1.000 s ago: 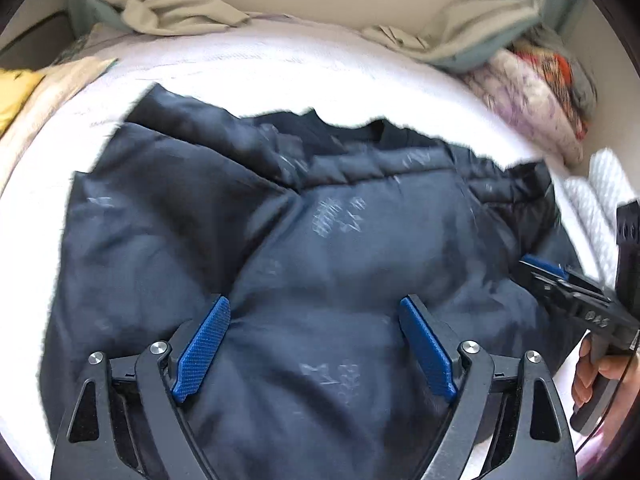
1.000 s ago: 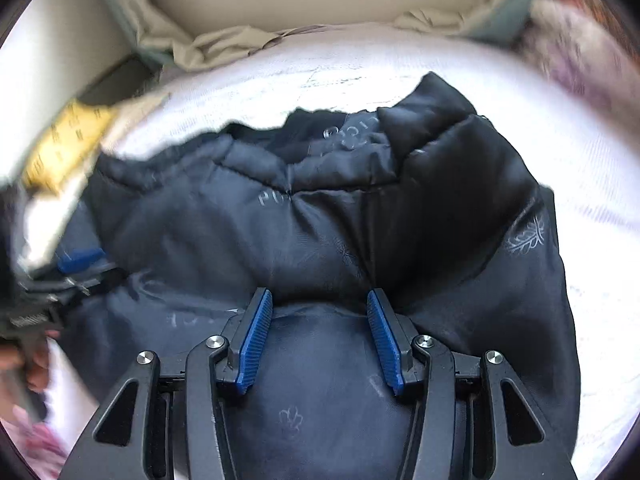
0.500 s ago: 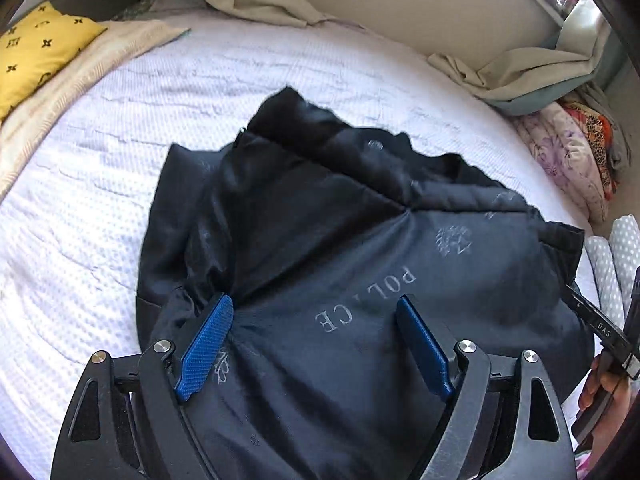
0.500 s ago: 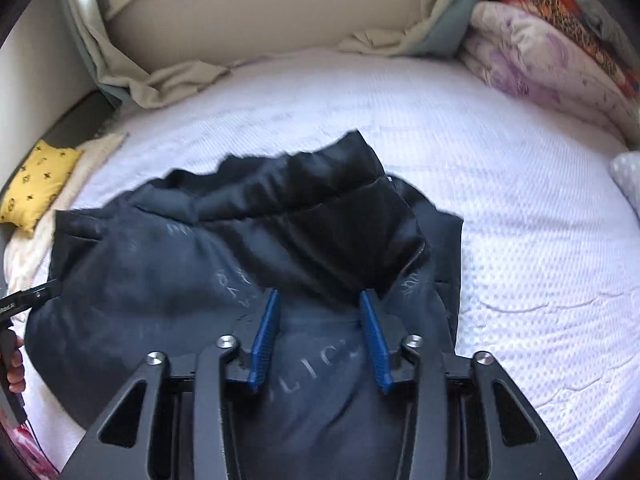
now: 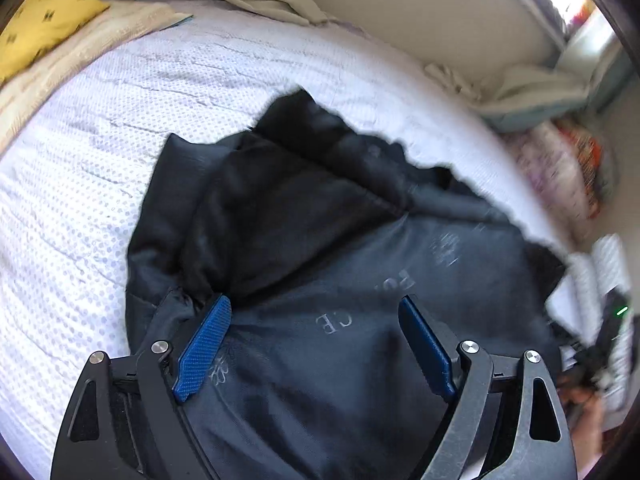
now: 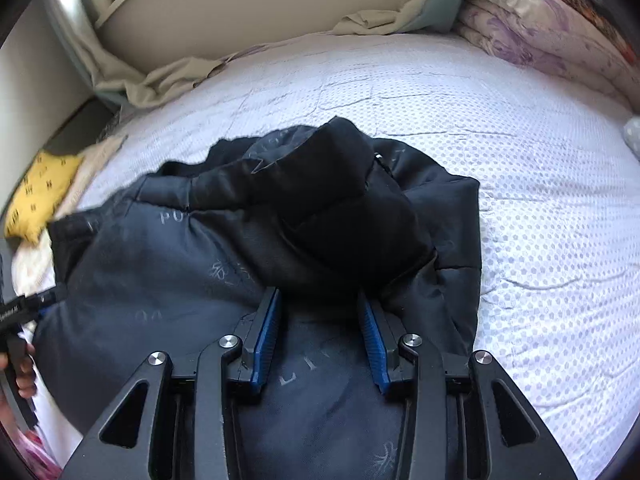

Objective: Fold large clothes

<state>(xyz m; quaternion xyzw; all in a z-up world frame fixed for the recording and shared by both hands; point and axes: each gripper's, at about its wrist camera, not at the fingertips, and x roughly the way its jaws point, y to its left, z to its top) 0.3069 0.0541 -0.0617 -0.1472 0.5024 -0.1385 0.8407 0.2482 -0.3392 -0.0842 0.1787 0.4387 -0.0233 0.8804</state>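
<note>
A large dark navy padded jacket (image 5: 320,240) with pale printed letters lies bunched on the white dotted mattress (image 5: 100,140). My left gripper (image 5: 316,320) hovers over its near edge with jaws wide apart and nothing between the pads. In the right wrist view the same jacket (image 6: 200,260) lies in a heap with a black fold on top. My right gripper (image 6: 320,312) is over it with jaws partly apart, fabric lying under and between the blue pads (image 6: 268,332); no grip shows. The left gripper shows at the left edge of that view (image 6: 24,304).
A yellow patterned pillow (image 5: 44,28) and a beige towel lie at the far left. Crumpled beige-green bedding (image 6: 168,76) runs along the far wall. Folded floral quilts (image 6: 540,28) are stacked at the right. A hand holding the right gripper (image 5: 596,352) sits at the right edge.
Both grippers have pulled back and up from the jacket, so more mattress shows. The jacket has been gathered into a smaller heap, with a black fold thrown over its top.
</note>
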